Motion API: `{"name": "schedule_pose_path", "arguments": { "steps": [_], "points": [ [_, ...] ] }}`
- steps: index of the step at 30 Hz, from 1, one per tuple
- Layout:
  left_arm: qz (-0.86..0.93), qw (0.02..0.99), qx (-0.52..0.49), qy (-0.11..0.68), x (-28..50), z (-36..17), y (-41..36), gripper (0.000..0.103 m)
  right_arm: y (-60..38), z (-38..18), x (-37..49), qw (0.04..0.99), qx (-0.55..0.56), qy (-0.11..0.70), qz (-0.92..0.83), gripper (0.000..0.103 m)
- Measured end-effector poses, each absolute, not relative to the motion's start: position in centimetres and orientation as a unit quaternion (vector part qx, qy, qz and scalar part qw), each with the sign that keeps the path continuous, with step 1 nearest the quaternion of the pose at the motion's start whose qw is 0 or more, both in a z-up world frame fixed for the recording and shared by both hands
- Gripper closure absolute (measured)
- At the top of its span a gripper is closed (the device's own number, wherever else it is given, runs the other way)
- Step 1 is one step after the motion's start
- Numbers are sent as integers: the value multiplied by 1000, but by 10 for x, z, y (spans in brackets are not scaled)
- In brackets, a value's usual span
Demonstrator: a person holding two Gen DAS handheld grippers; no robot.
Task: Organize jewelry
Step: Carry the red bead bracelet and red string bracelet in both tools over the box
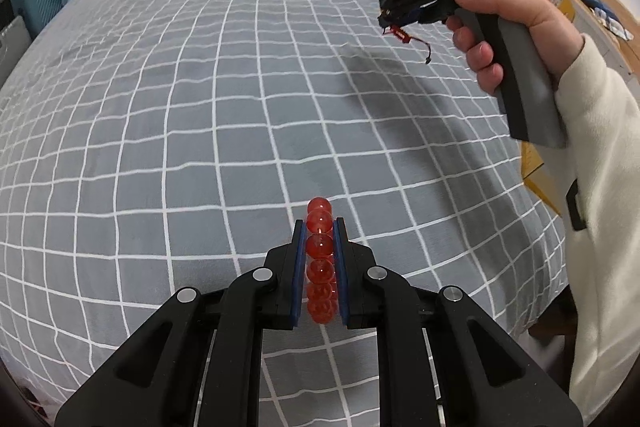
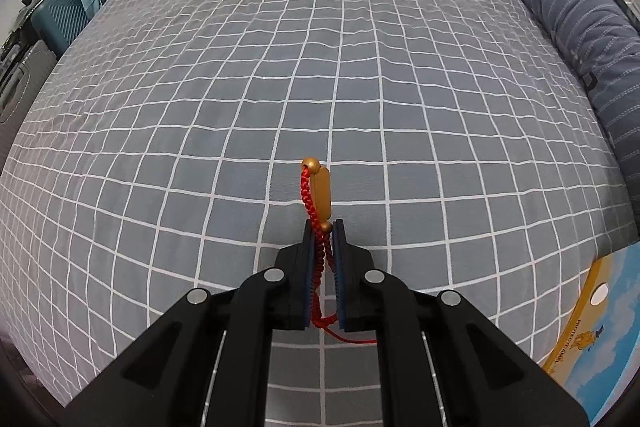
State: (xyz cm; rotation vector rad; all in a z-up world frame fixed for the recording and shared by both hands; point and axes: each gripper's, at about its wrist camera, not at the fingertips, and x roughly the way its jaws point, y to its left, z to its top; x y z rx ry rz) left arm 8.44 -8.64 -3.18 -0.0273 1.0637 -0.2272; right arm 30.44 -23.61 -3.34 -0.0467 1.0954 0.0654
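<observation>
- At the lower right edge of your right wrist view sits a round tin (image 2: 592, 327) with a yellow rim and a blue, cloud-printed face; you cannot tell whether it is a lid or what it holds.
- Both your grippers tilt steeply down over the grey checked bed (image 1: 200, 107).
- Your right hand (image 1: 500, 31) wraps the grey handle of the right gripper (image 2: 324, 227), a cream sleeve (image 1: 600, 187) behind it.
- Your left gripper (image 1: 319, 223) is pinched on a red bead bracelet (image 1: 319, 247): beads line up between the blue pads, the top ones poking past the tips.
- Your right gripper is clamped on a red cord bracelet (image 2: 316, 251); its gold charm (image 2: 322, 195) stands beyond the tips, and a thin red tail trails behind the pads.
</observation>
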Motion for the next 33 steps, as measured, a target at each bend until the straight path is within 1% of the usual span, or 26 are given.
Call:
{"name": "schedule_pose_path", "arguments": {
  "steps": [9,24,33],
  "points": [
    [-115,862,-3,494,84,-20,-94,90,-246,-16,282,865,-14,501,29,95],
    [-111,878,17,465,103,-1,-108,90,-270,34,216,901,-9,434,16,95],
    [-111,885,26,451,120,12,-114,90,-293,56,179,912,-2,411,0,95]
  ]
}}
